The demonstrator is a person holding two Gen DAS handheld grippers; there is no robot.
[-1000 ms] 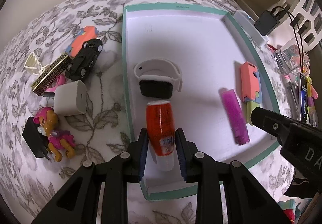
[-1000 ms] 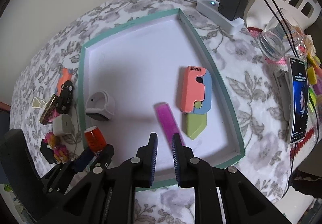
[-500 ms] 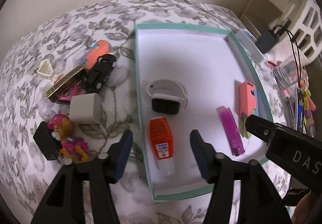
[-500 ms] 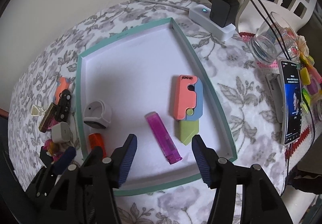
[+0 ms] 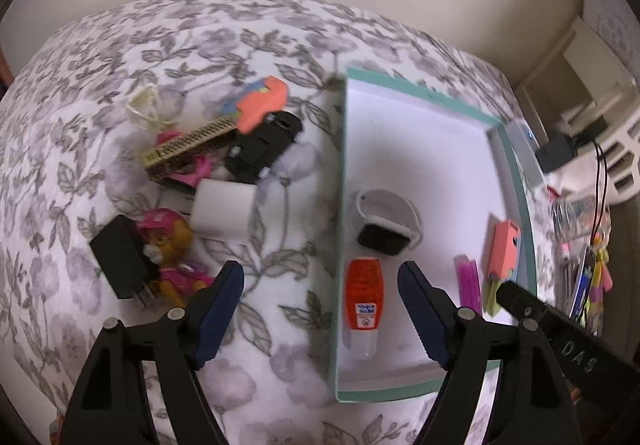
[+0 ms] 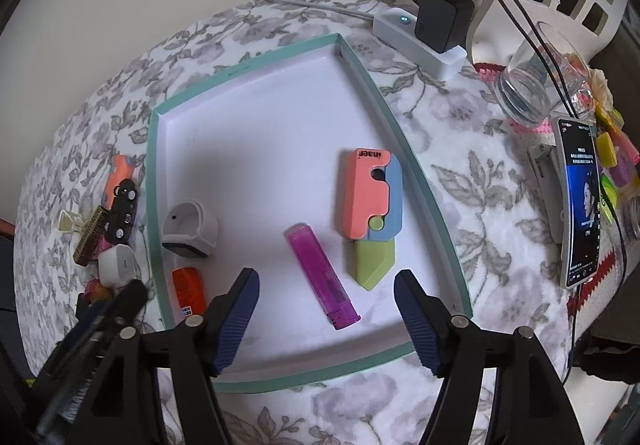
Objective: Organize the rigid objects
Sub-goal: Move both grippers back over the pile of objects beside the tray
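Teal-rimmed white tray [image 6: 424, 181] fills the middle of the right wrist view, lying on a grey floral tablecloth [image 6: 472, 205]. Inside it, low and centre, a magenta lighter [image 6: 320, 281] lies flat between the widely parted fingers of the right gripper [image 6: 326, 317], whose jaws have just been opening and do not touch it. Just right of the lighter sits a coral, blue and green toy knife [image 6: 370, 213]. At the tray's left edge rests a white smartwatch [image 6: 190, 233], and below it an orange bottle with a clear cap [image 6: 188, 291]. In the left wrist view the same orange bottle [image 5: 363, 301] lies flat in the tray's [image 5: 340, 229] lower left corner, seen between the spread fingers of the left gripper [image 5: 320, 315]; these jaws too have just been opening and grip nothing. To the left of the tray in that view, loose objects cluster on the cloth: a black toy car [image 5: 264, 145], a coral toy [image 5: 262, 107], a gold harmonica [image 5: 188, 147], a white charger cube [image 5: 222, 213], a pink puppy figure [image 5: 172, 253] and a black plug adapter [image 5: 120, 257]. At the right wrist view's upper right stand a white power strip [image 6: 424, 45] carrying a black charger [image 6: 442, 21], a clear glass [image 6: 536, 85] and a lit phone [image 6: 580, 201].
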